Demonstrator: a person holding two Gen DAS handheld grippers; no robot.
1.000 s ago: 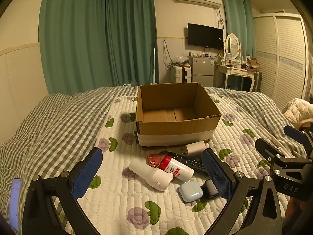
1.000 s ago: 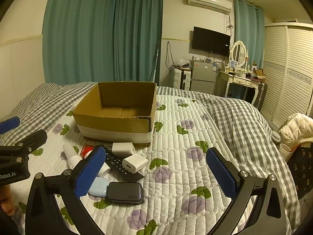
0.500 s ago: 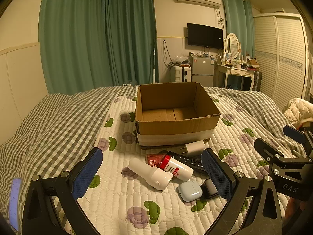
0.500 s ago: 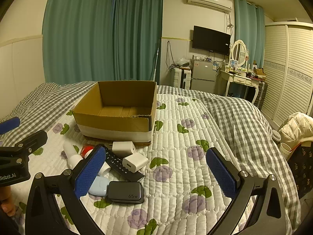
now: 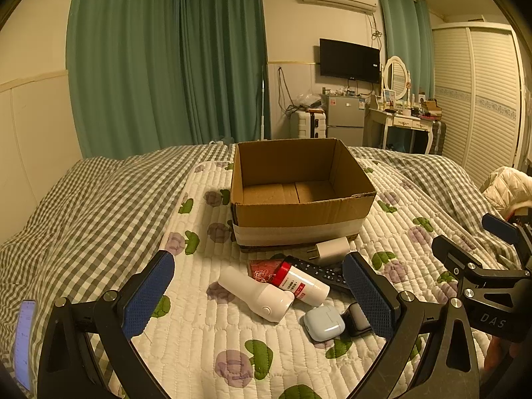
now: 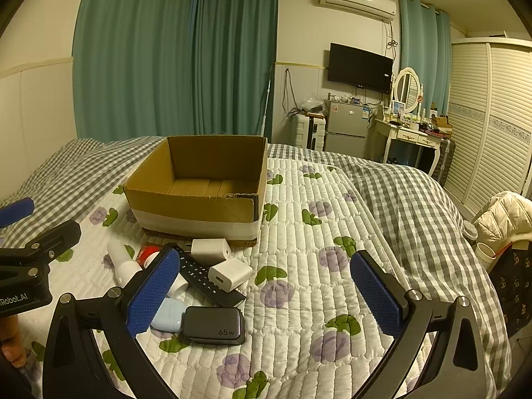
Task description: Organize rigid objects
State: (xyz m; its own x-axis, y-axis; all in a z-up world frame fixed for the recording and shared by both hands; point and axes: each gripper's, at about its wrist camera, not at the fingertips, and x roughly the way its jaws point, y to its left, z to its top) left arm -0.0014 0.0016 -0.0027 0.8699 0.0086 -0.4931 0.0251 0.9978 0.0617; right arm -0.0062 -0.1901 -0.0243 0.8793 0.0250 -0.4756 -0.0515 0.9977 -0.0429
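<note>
You are holding the left gripper [image 5: 257, 296] and the right gripper [image 6: 266, 294] low over the quilt [image 6: 299, 266], both with jaws standing wide and gripping nothing. Just beyond them a power bank [image 6: 213, 325], earbud case [image 5: 323, 322], white bottle [image 5: 256, 294], red-capped tube [image 5: 301, 284], remote [image 6: 204, 277] and two chargers [image 6: 230, 274] are lying clustered together. Farther off, the open box [image 5: 299, 212] is sitting empty, touching the pile's far edge.

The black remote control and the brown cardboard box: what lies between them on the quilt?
One white plug charger lies between the black remote control and the brown cardboard box. The right wrist view shows this best.
</note>
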